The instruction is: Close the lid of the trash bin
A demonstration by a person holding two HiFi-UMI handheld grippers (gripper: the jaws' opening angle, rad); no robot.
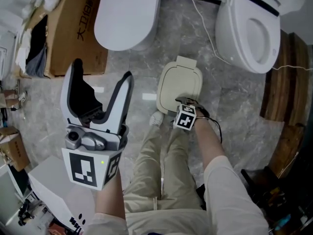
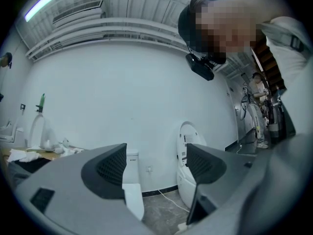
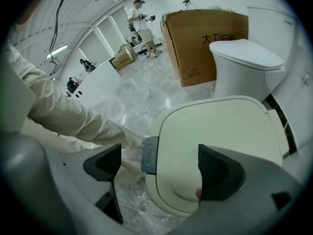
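The trash bin (image 1: 179, 84) is standing on the floor (image 1: 234, 111), its lid (image 3: 220, 131) lying flat. The left gripper (image 1: 101, 72) is hovering raised, jaws spread wide, holding nothing. The right gripper (image 3: 157, 165) is hanging over the lid's front edge, jaws apart, empty.

Left gripper (image 1: 101, 72): pale grey shell, black ribbed pads (image 2: 110, 168), a cube (image 1: 93, 168) of black-and-white square markers with a green dot. Right gripper (image 3: 159, 163) matches; possibly a black cable (image 1: 219, 129) trails from it. Cream sleeves (image 1: 230, 190), beige trousers (image 1: 161, 165).
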